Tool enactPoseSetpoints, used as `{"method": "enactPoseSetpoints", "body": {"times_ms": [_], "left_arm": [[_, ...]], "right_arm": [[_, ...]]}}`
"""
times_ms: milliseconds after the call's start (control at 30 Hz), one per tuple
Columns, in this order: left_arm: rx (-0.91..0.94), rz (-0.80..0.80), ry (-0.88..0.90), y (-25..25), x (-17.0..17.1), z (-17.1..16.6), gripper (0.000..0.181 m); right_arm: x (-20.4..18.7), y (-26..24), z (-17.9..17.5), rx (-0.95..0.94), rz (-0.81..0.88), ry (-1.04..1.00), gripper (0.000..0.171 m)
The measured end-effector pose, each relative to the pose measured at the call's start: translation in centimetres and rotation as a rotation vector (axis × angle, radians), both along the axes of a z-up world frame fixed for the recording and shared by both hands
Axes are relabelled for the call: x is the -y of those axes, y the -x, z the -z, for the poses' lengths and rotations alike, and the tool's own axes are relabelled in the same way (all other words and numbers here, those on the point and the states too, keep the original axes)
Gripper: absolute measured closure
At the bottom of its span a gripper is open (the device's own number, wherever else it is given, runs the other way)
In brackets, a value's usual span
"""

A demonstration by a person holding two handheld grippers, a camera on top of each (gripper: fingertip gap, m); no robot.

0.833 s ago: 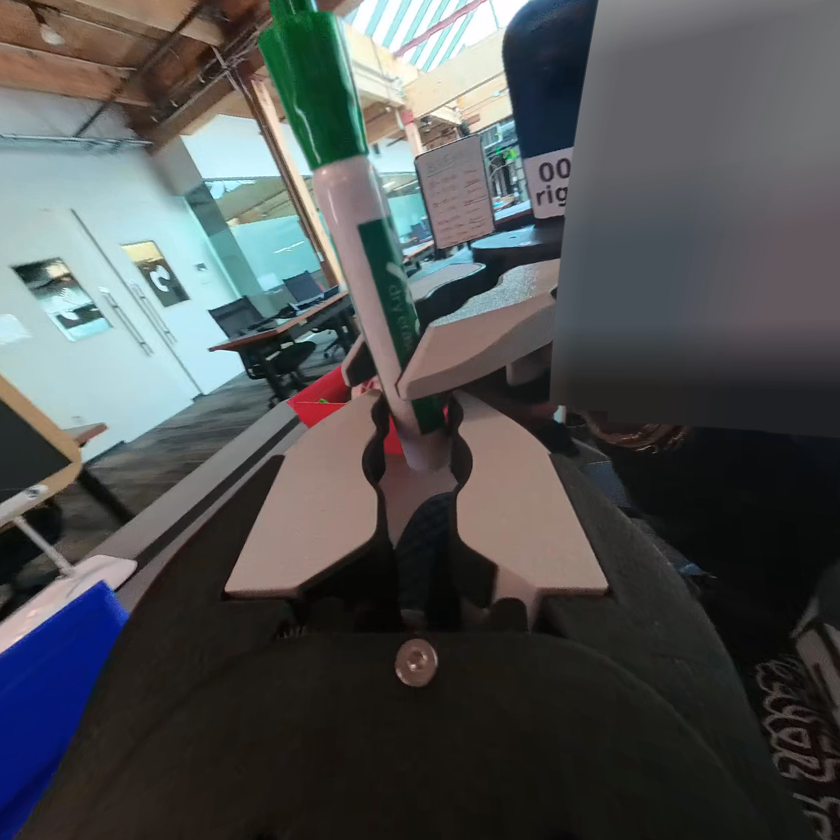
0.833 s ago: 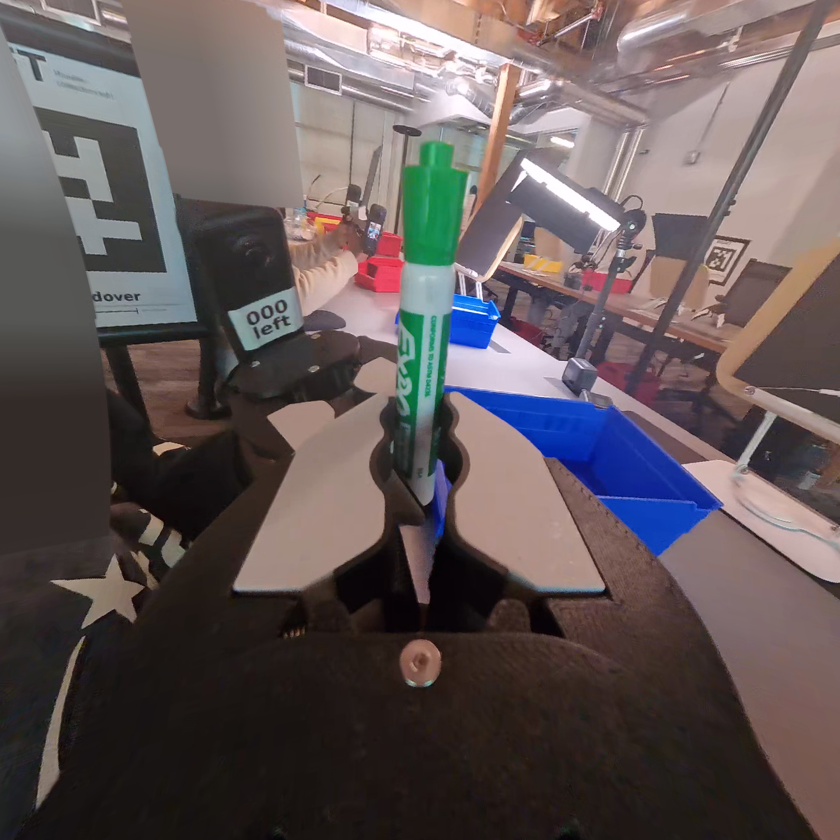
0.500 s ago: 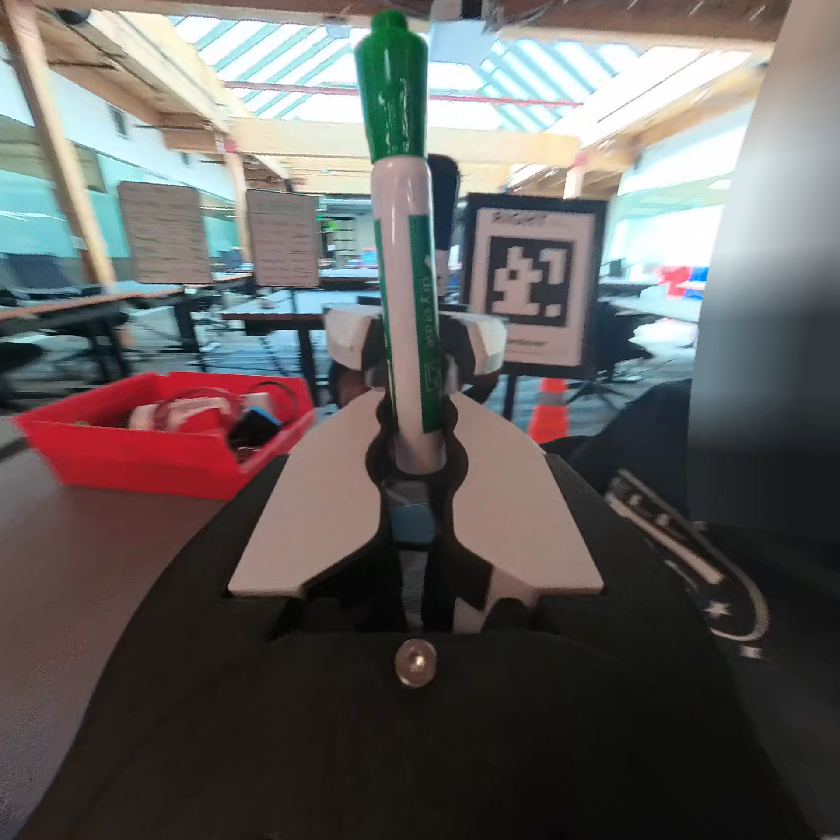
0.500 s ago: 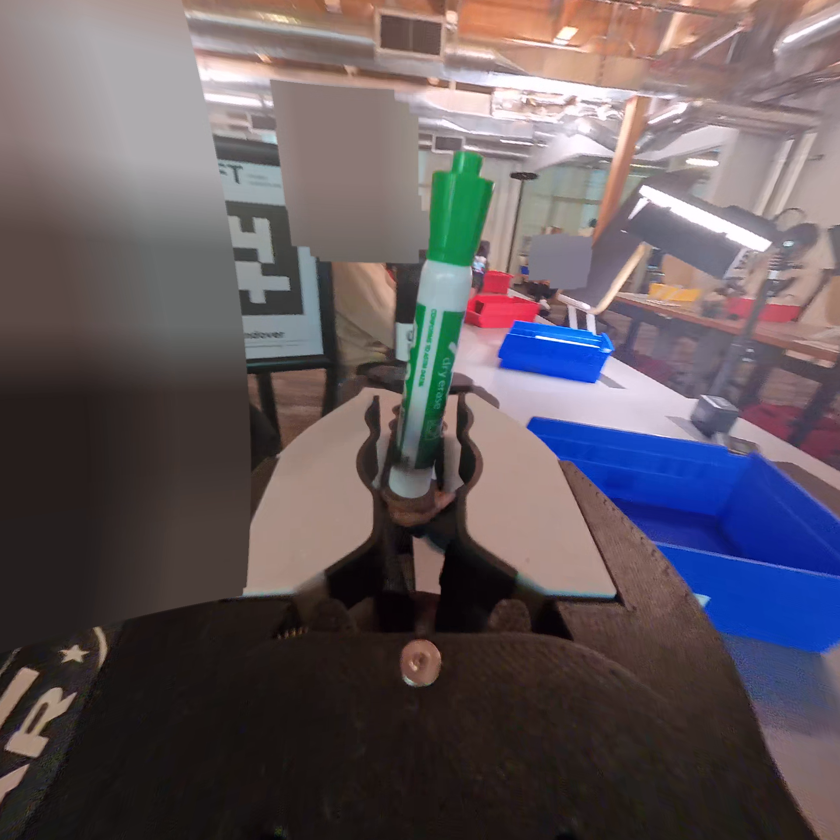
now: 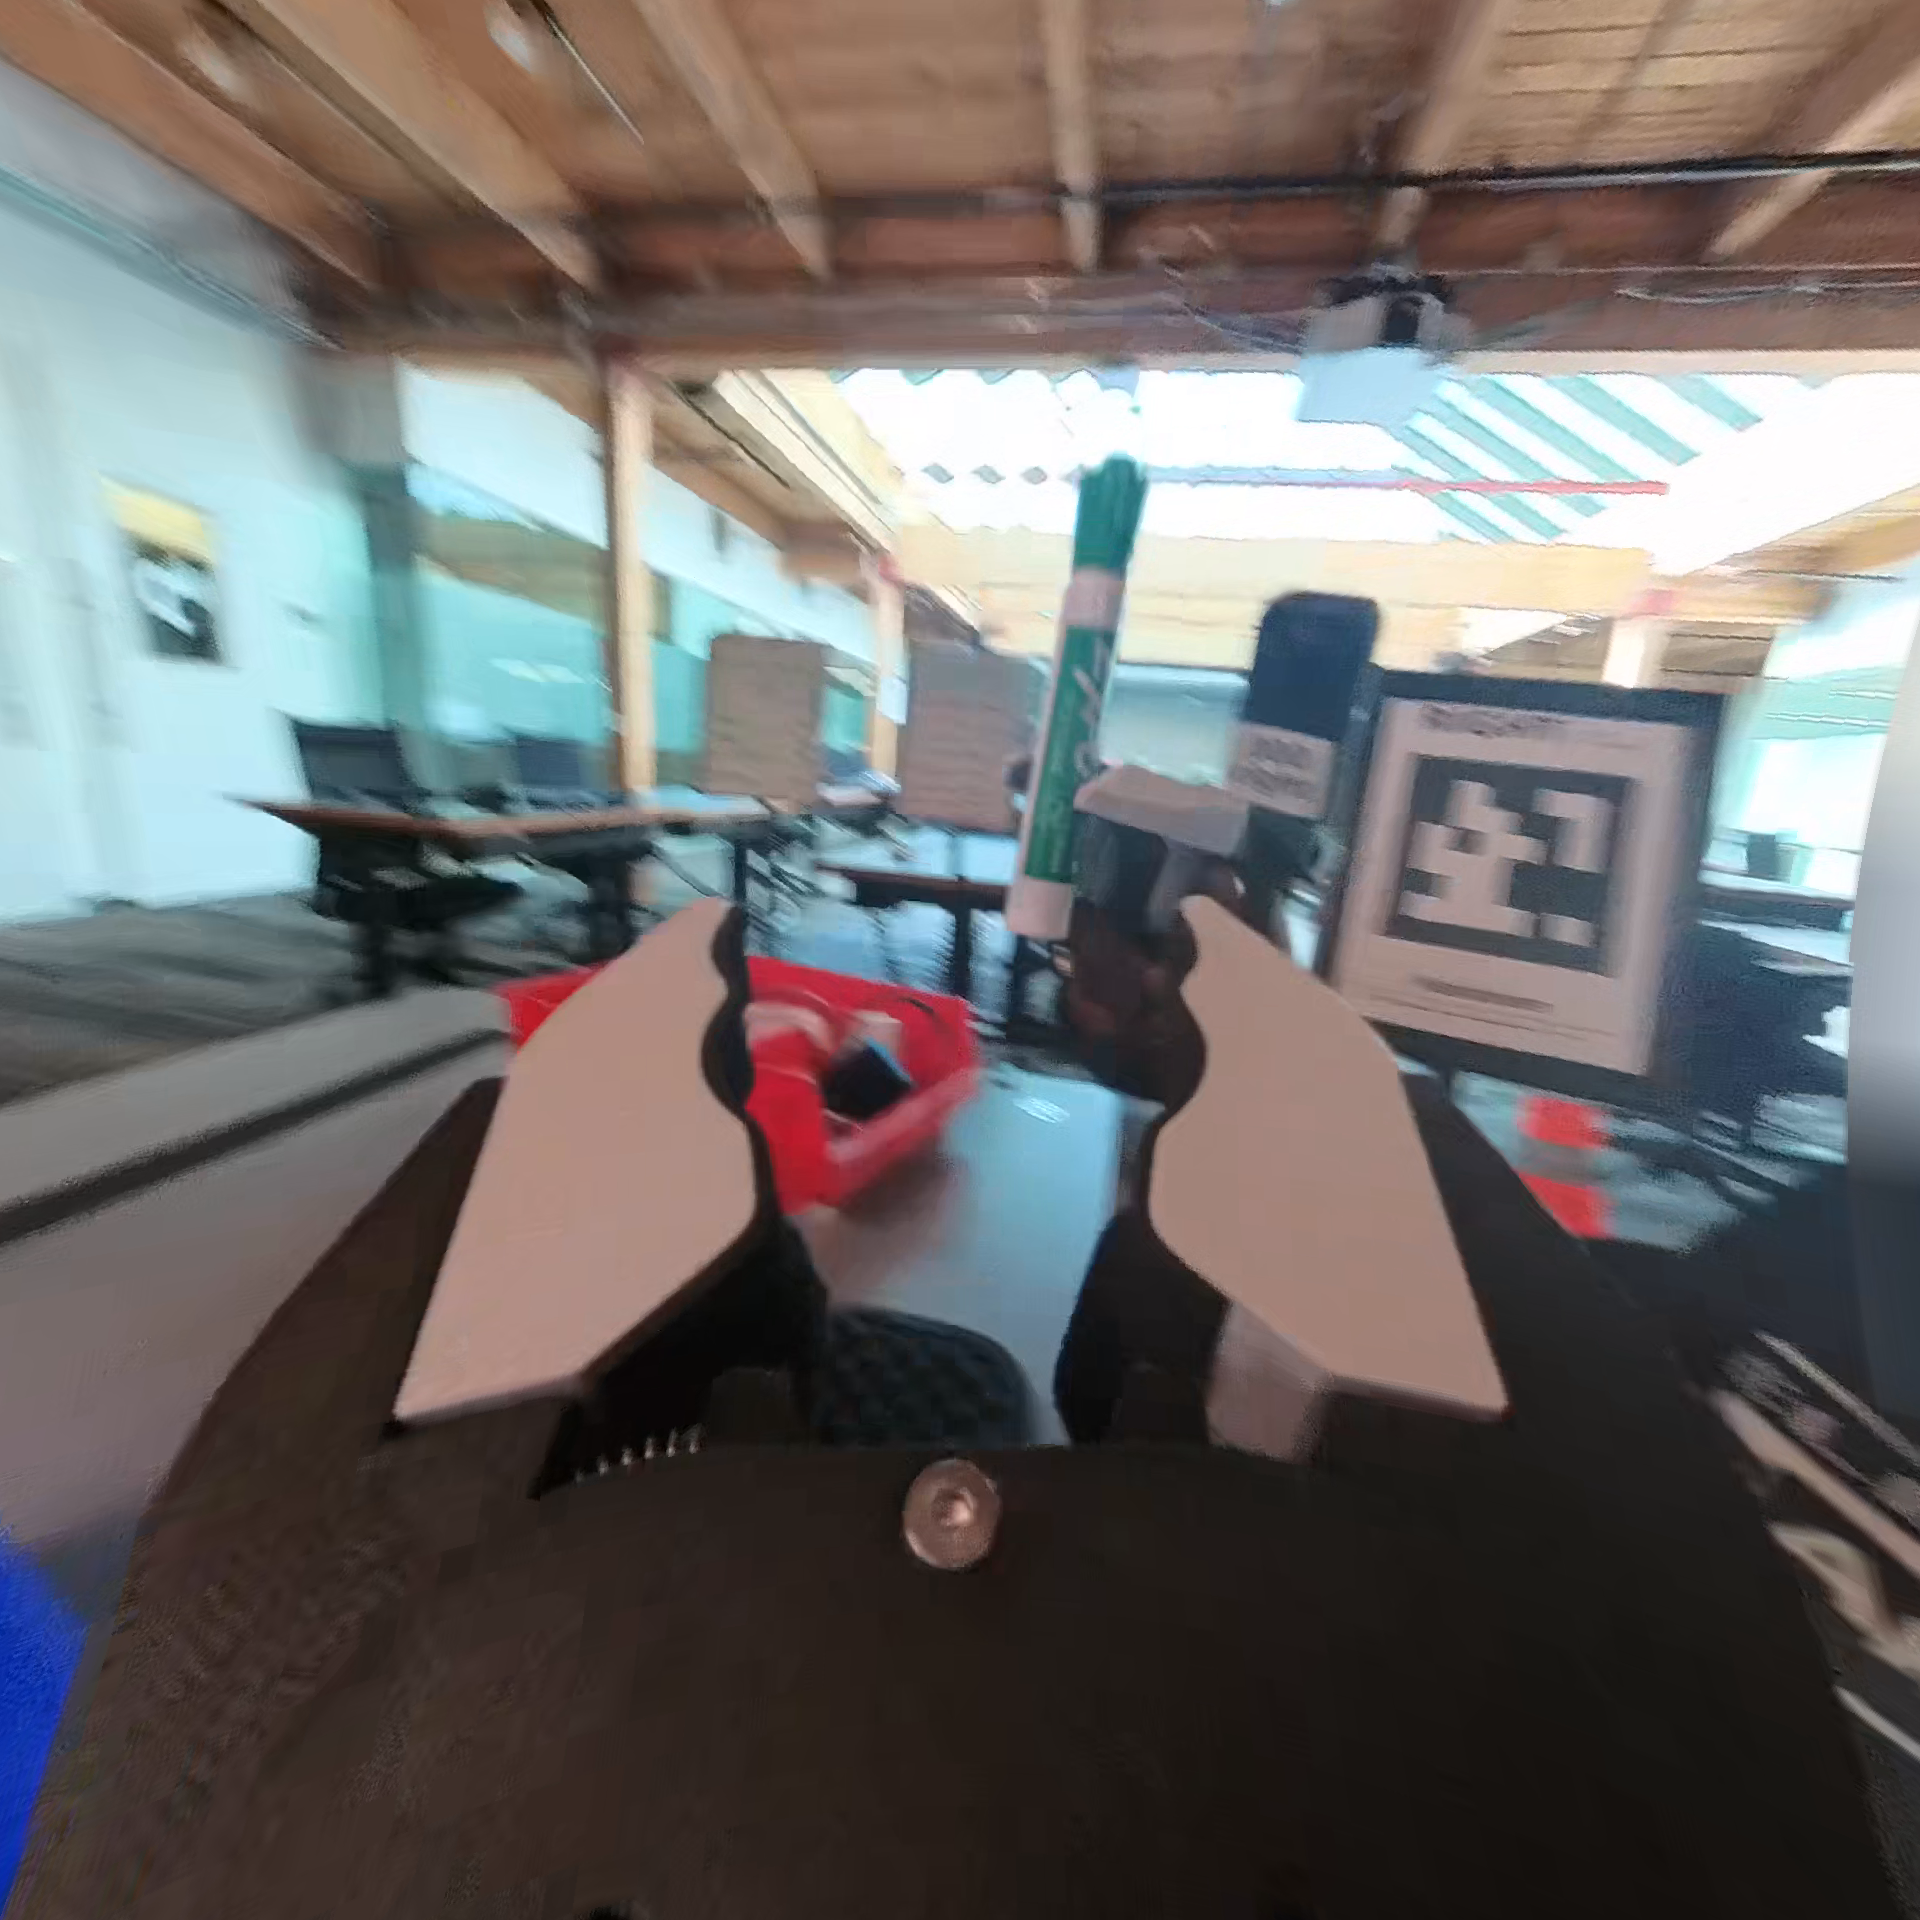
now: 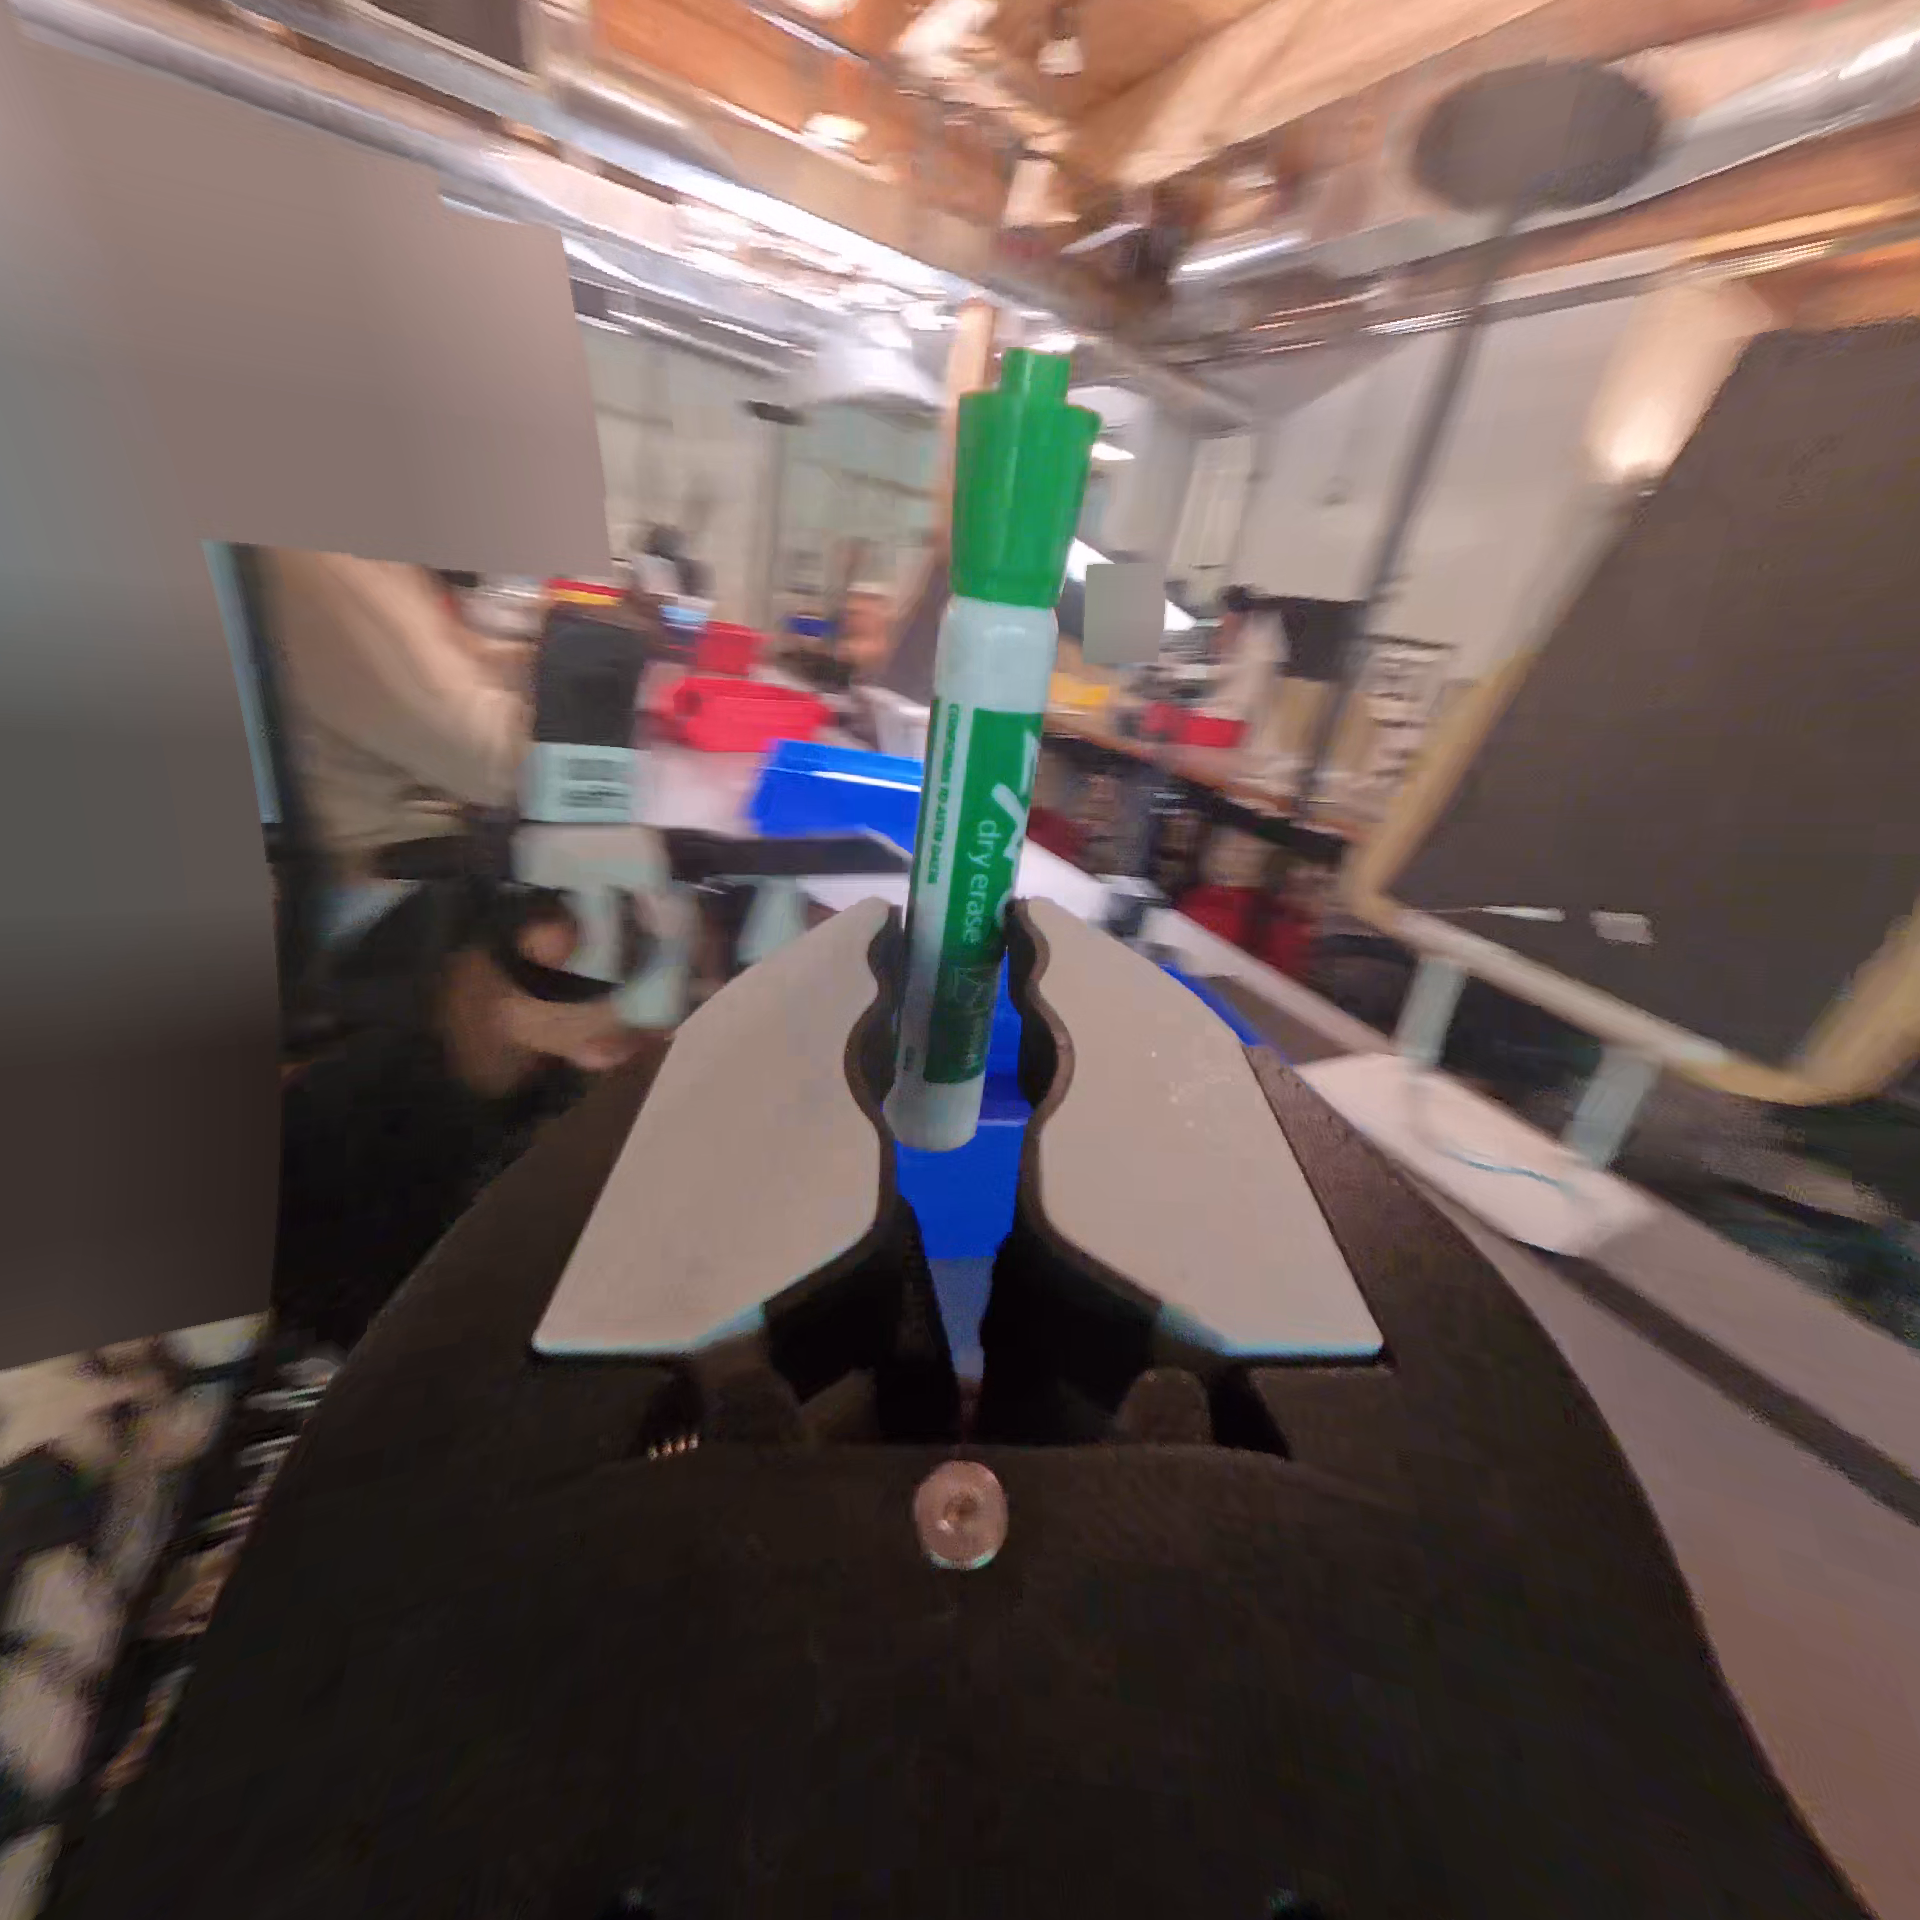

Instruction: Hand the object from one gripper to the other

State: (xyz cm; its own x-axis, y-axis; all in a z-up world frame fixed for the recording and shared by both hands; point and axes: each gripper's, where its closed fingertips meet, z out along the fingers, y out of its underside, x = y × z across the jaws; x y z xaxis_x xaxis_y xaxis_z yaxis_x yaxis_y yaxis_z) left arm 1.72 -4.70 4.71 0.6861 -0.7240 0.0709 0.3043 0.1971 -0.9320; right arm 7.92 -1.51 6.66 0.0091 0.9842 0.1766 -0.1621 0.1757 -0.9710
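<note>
Marker (image 6: 982, 748) upright, clamped in right hand-held gripper (image 6: 951, 920) | left hand-held gripper (image 5: 961, 914) apart | red bin (image 5: 914, 1112) holds items

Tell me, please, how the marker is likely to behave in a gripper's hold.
The marker looks stiff: it stands straight though the right gripper clamps only its lower end. Its smooth round barrel could probably slip or pivot between the fingers. It seems light for its length.

Green-capped white marker (image 6: 982, 790), upright, cap up
</note>
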Motion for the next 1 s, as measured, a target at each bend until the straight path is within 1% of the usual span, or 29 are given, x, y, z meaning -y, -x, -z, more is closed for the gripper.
{"method": "enactPoseSetpoints", "body": {"times_ms": [33, 100, 167, 233, 333, 467, 600, 700, 1000], "left_arm": [[0.011, -0.073, -0.054, 1.4, -0.1, -0.8, 0.095], [0.019, -0.215, -0.11, 4.4, -0.2, -1.9, 0.089], [0.025, -0.322, -0.153, 6.9, 0.1, -2.8, 0.083], [0.026, -0.417, -0.186, 9.3, 0.5, -3.5, 0.083], [0.0, -0.551, -0.195, 12.5, 1.0, -3.8, 0.083], [-0.022, -0.676, -0.217, 15.3, 1.9, -4.3, 0.085], [-0.03, -0.712, -0.219, 16.2, 2.3, -4.4, 0.085], [-0.045, -0.709, -0.213, 16.2, 2.3, -4.3, 0.085], [-0.112, -0.663, -0.186, 15.0, 1.7, -3.7, 0.088]], "right_arm": [[-2.2, -1.1, -0.4, -0.012, 0.115, -0.027, 0.152], [-6.8, -3.8, -0.7, -0.019, 0.346, -0.055, 0.151], [-11.4, -6.7, -0.3, 0.002, 0.557, -0.062, 0.151], [-15.5, -9.2, 1.1, 0.05, 0.704, -0.031, 0.152], [-21.0, -11.7, 4.5, 0.132, 0.847, 0.077, 0.151], [-26.0, -12.7, 10.0, 0.27, 0.919, 0.216, 0.151], [-28.6, -12.2, 15.0, 0.41, 0.943, 0.32, 0.152], [-29.5, -11.6, 17.5, 0.472, 0.936, 0.386, 0.152], [-30.7, -11.3, 20.5, 0.537, 0.975, 0.448, 0.152]]}}
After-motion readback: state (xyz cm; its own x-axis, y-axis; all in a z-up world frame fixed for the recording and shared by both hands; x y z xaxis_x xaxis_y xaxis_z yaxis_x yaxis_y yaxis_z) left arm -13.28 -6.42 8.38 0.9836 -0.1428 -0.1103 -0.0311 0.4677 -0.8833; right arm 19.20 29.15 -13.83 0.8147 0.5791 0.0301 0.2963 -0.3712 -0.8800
